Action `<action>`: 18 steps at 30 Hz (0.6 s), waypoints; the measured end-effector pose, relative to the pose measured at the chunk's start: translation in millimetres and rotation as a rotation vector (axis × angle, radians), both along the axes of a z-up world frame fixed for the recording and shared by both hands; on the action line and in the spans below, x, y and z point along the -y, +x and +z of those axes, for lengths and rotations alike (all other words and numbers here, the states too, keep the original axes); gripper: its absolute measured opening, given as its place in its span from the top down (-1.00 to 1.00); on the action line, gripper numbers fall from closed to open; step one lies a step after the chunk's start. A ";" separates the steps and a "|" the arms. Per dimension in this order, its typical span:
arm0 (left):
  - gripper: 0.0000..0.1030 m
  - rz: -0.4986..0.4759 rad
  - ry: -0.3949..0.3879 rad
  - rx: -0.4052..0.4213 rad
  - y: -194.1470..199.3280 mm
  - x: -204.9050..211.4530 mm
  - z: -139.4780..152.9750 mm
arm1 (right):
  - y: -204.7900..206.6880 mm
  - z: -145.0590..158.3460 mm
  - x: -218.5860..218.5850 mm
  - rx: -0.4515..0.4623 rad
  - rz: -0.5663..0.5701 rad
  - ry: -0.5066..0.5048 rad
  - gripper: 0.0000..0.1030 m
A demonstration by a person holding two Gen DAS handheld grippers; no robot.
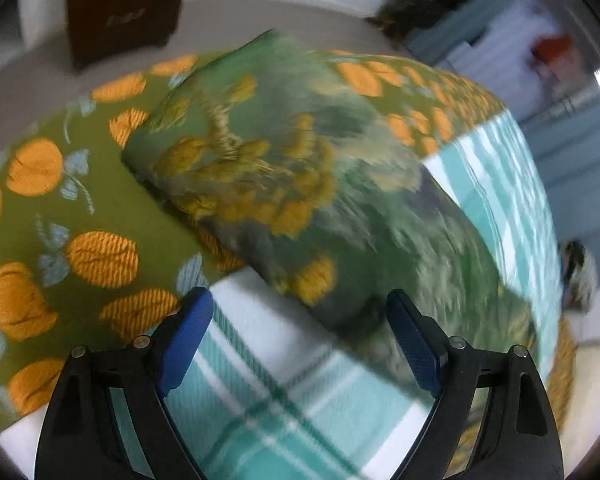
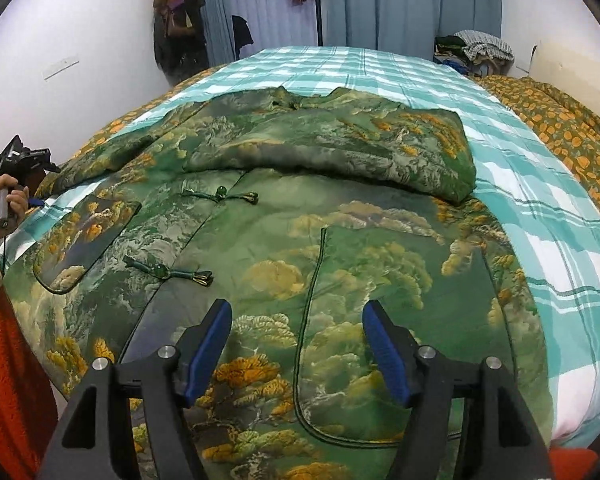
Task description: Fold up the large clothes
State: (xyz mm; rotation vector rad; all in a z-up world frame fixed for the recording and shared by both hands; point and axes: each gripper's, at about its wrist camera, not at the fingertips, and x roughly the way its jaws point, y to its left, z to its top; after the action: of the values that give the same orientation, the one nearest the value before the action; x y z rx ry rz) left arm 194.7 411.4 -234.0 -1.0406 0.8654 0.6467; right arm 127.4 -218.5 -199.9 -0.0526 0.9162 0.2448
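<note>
The green padded jacket (image 2: 284,216) is lying flat on the checked bed cover (image 2: 548,240), one sleeve (image 2: 340,148) folded across its chest, while the left gripper (image 1: 300,344) and right gripper (image 2: 298,350) are hovering wide and empty, likely positioning for another fold.

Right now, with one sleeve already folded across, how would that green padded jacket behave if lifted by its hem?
The jacket looks quilted and thick, so it would probably drape in soft bulges rather than hang flat. Its sheen hints at slippery fabric. The folded sleeve would likely slide off.
</note>
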 end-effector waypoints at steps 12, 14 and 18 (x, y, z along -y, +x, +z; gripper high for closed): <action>0.80 -0.021 0.282 -0.034 16.2 18.7 46.9 | 4.1 -7.9 -2.6 -0.020 0.006 0.018 -0.35; 0.82 -0.114 0.431 -0.053 25.8 49.8 74.3 | 5.0 -6.8 1.5 -0.015 -0.009 0.038 -0.35; 0.82 -0.373 0.727 -0.008 36.2 148.3 130.3 | 5.0 -4.4 6.1 -0.004 -0.028 0.066 -0.35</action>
State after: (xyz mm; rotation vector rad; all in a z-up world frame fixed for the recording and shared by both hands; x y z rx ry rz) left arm 230.9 263.2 -103.7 -0.2141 0.7173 0.5769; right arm 132.4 -224.6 -204.3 0.0220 0.9119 0.2489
